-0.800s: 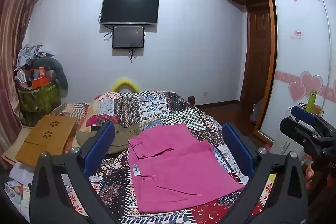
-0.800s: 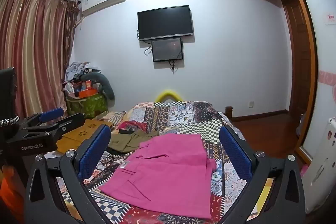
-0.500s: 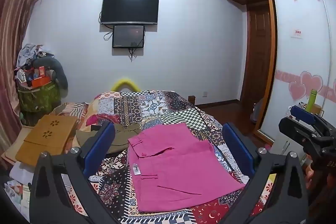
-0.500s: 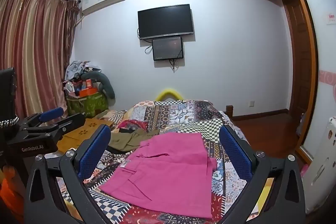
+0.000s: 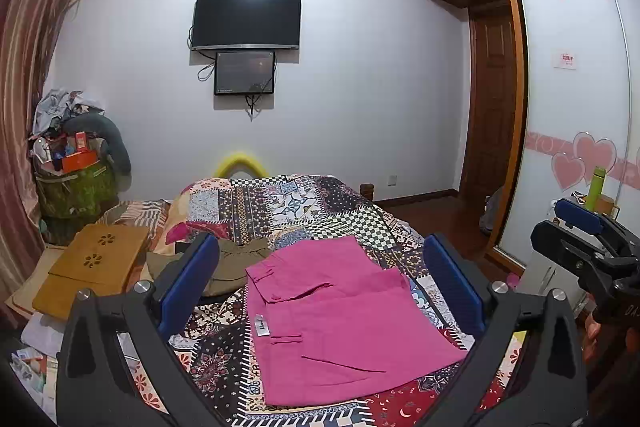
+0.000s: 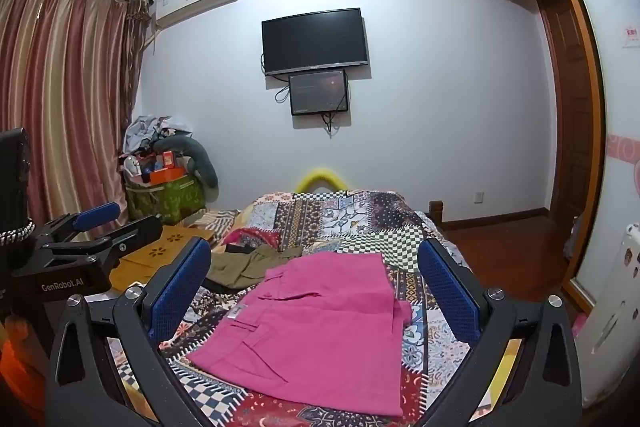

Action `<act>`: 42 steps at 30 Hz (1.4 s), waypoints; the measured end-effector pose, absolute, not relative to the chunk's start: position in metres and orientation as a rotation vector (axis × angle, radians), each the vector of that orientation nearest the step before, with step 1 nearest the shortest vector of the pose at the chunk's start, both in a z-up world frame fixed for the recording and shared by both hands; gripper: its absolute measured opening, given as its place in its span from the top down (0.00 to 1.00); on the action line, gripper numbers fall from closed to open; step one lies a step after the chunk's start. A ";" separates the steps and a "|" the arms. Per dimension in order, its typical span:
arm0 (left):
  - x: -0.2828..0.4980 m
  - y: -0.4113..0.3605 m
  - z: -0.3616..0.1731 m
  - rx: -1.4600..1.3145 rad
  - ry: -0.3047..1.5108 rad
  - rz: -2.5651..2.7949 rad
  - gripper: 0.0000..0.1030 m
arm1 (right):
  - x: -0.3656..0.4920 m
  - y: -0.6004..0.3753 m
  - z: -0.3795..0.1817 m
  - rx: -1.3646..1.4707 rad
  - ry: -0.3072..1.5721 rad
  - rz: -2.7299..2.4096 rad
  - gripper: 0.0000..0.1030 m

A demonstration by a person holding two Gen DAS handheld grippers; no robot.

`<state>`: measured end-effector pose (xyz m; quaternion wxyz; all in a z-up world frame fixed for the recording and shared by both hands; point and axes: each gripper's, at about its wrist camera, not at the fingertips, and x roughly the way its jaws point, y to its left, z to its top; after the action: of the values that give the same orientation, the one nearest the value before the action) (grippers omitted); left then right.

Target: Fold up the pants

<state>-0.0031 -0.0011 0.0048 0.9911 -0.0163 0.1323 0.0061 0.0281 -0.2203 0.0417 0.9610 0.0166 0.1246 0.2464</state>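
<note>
- Nothing has moved since the earlier frames: from the left wrist, our left tongs [image 5: 320, 291] hang apart and empty above the bed [image 5: 360, 219], as before. The pants [image 5: 340, 323] lie flat there, already folded over, beside an olive garment [image 5: 236, 267].
- From the right wrist, our right tongs [image 6: 316, 287] are likewise apart, holding nothing, well short of the pants [image 6: 316, 323]. We judge the next fold pending; both must descend to a hem.
</note>
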 end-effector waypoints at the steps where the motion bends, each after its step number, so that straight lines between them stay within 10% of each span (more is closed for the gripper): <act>1: -0.003 -0.001 0.005 -0.033 0.265 0.012 0.00 | 0.029 -0.220 0.038 0.033 0.252 0.498 0.00; 42: -0.003 -0.008 0.003 -0.014 0.254 0.026 0.00 | 0.028 -0.225 0.034 0.040 0.249 0.484 0.00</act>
<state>-0.0032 -0.0079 0.0028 0.9918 -0.0069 0.1268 0.0130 0.0282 -0.2246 0.0343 0.9630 0.0196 0.1231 0.2388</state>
